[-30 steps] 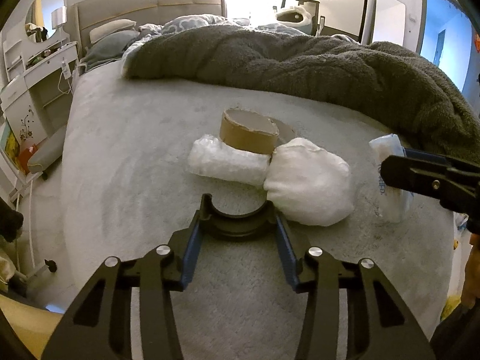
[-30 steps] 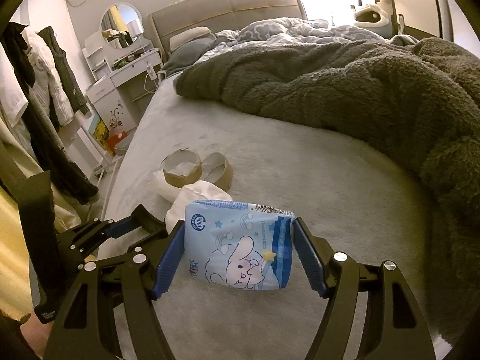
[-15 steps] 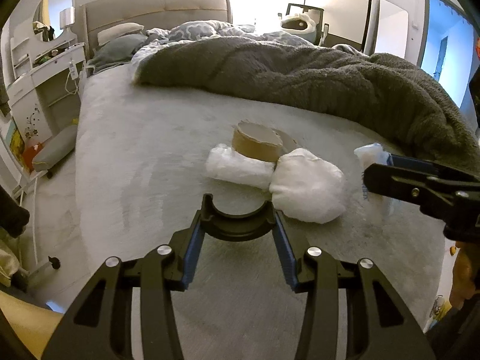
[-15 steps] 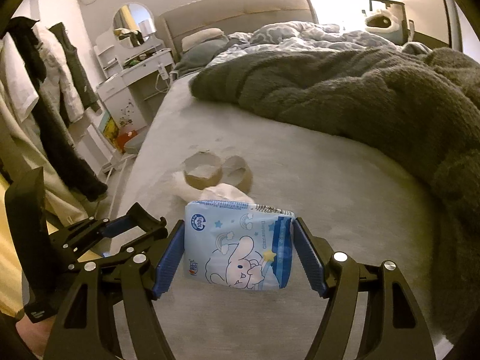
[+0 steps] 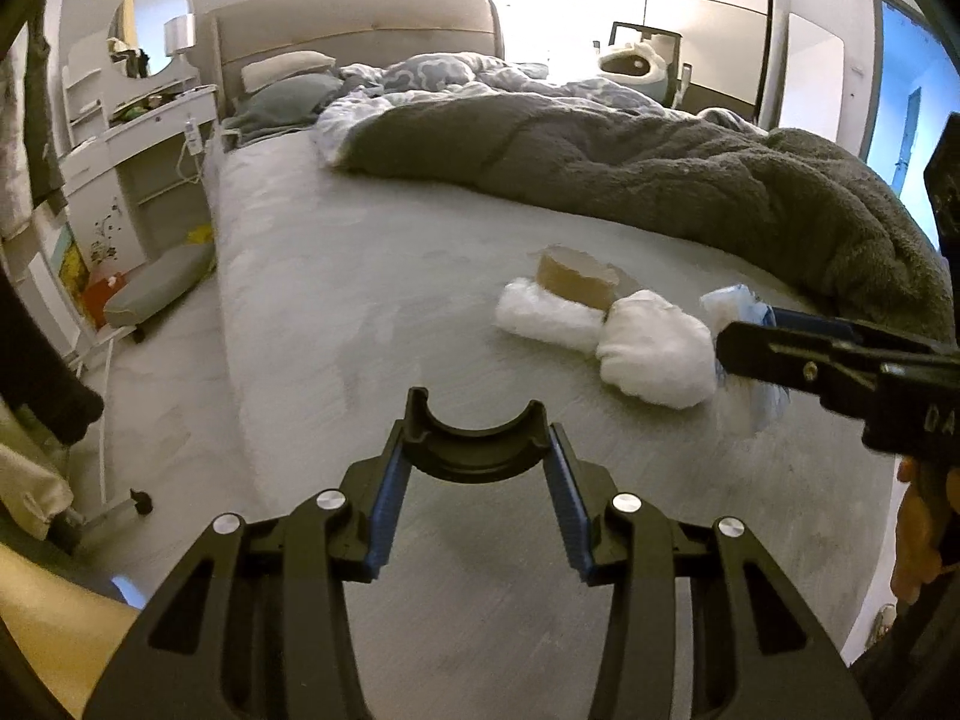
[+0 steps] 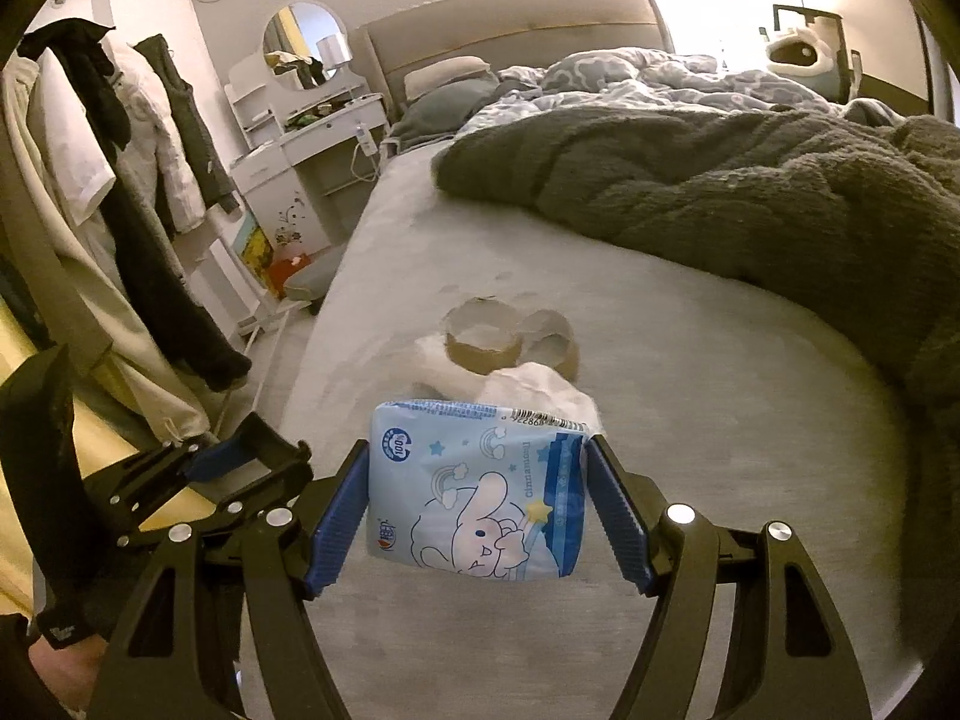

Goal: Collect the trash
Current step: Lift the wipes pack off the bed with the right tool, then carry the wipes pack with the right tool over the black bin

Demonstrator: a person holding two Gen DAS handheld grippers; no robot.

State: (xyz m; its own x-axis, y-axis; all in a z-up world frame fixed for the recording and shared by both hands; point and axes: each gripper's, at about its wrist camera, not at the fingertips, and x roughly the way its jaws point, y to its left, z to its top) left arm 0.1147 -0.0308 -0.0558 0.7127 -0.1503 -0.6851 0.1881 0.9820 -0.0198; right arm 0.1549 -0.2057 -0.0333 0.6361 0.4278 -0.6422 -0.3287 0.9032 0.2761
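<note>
Left gripper [image 5: 477, 483]: jaws apart, empty, above grey bed [image 5: 372, 300].
Trash: cardboard ring [image 5: 576, 279], two white wads [image 5: 654, 354].
Right gripper [image 5: 744, 354]: entering at right, clamping blue-white packet [image 5: 735, 306].
Background: rumpled grey blanket [image 5: 660, 180].

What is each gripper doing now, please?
Left gripper: open, holding nothing.
Right gripper: closed on the light blue plastic tissue pack with a cartoon rabbit.
</note>
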